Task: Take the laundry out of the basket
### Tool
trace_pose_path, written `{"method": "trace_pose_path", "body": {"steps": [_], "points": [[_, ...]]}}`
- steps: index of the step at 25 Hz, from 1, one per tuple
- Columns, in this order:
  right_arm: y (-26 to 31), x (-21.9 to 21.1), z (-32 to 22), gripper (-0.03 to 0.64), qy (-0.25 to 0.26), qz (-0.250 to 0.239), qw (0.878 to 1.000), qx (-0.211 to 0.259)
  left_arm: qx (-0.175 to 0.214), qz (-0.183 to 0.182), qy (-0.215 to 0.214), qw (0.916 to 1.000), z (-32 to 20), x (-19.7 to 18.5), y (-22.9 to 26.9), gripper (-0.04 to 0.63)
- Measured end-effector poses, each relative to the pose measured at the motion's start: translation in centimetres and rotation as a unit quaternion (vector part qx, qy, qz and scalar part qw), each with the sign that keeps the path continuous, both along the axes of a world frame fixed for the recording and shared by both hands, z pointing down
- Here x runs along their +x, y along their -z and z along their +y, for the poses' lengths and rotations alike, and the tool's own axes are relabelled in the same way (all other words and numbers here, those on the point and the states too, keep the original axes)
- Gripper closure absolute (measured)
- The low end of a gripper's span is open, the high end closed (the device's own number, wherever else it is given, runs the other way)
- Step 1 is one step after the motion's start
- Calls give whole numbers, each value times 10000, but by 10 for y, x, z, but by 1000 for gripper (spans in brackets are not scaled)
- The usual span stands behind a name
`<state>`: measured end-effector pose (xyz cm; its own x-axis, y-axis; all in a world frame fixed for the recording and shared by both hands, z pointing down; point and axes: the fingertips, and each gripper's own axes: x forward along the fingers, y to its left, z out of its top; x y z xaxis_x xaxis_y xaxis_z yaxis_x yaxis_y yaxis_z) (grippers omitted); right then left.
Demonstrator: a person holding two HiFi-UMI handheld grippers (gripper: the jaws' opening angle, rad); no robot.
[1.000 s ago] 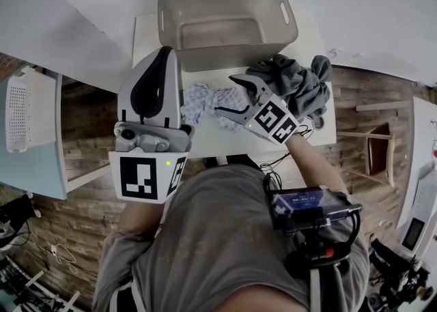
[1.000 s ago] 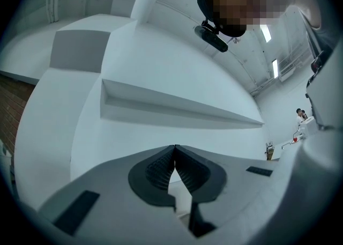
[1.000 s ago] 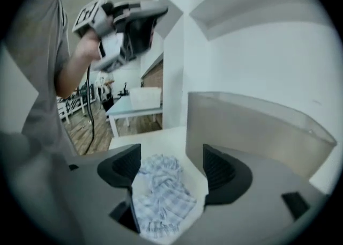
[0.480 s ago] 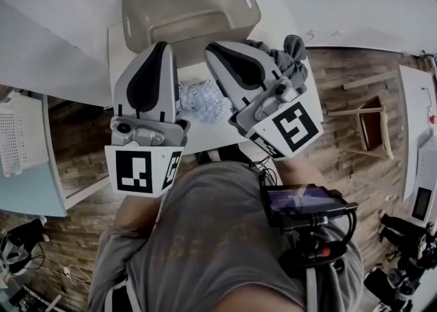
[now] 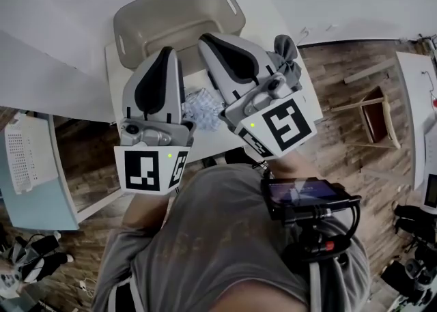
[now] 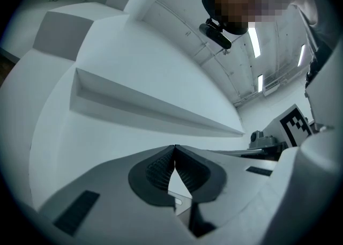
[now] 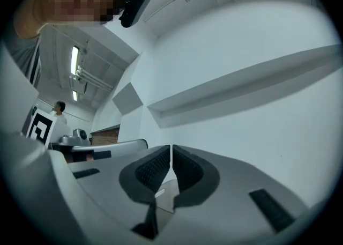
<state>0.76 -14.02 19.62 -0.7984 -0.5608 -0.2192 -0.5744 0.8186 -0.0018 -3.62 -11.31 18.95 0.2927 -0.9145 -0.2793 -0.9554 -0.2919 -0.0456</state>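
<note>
translucent beige basket [image 5: 164,13], grey garment [image 5: 287,55], blue-and-white patterned cloth [image 5: 205,104].

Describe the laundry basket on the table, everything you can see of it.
The basket is a translucent greyish-beige plastic tub with rounded corners and a slot handle in each short end. It stands upright on the far part of the white table, askew in the head view. What shows of its inside is empty. Its near wall is hidden behind the left gripper and the right gripper.
</note>
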Motion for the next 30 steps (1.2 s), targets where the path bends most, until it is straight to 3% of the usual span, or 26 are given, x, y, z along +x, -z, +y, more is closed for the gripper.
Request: {"method": "trace_pose_path", "body": {"steps": [30], "points": [[-9,7,-19,609,-51,168,9998,42,88,-16,-89,9999,-28,11,4,586]]}}
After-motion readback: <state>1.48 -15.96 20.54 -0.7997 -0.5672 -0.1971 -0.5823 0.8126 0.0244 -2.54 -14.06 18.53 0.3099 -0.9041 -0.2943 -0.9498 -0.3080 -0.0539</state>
